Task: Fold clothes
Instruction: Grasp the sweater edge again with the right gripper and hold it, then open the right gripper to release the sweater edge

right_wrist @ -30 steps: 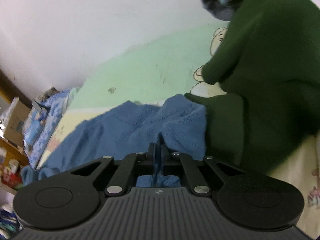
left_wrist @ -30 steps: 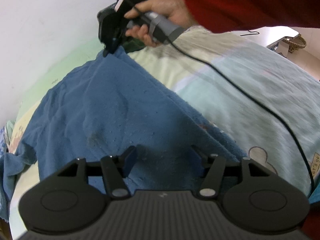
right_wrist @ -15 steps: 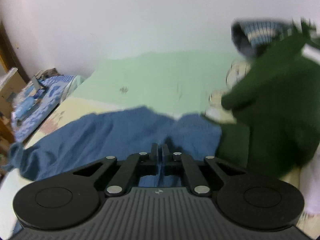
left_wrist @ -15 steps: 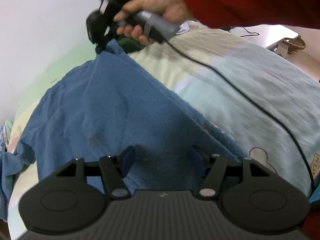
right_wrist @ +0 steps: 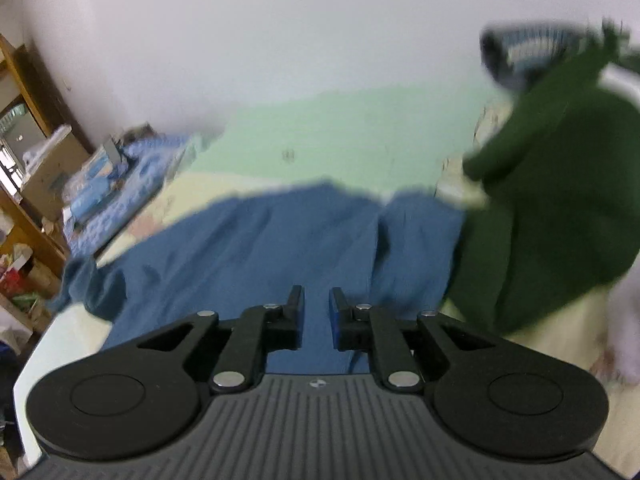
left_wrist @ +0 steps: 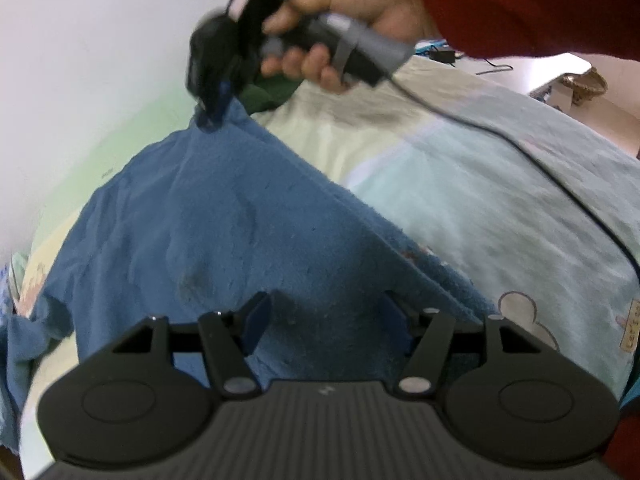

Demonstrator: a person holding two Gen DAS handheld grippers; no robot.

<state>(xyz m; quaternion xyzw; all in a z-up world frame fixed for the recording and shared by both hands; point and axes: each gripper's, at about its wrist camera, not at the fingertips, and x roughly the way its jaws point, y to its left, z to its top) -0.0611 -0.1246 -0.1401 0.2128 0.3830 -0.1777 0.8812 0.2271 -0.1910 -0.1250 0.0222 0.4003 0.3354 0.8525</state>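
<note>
1. Left wrist view is showing the blue garment (left_wrist: 224, 240) lying spread on the bed (left_wrist: 500, 208); it is looking soft, limp, light.
2. Left gripper (left_wrist: 324, 316) is hovering over its near edge, jaws apart.
3. Right gripper (right_wrist: 316, 312) has just been opening, cloth between its jaws; a corner is the best hold.

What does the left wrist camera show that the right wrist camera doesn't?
Only the left wrist view shows the person's hand in a red sleeve holding the right tongs at the blue cloth's raised corner, a trailing cable, and the open left tongs. Only the right wrist view shows the dark green garment, a wooden shelf, and its own tongs just opened slightly, nothing pressed between them. Both show the blue cloth on the bed.
</note>
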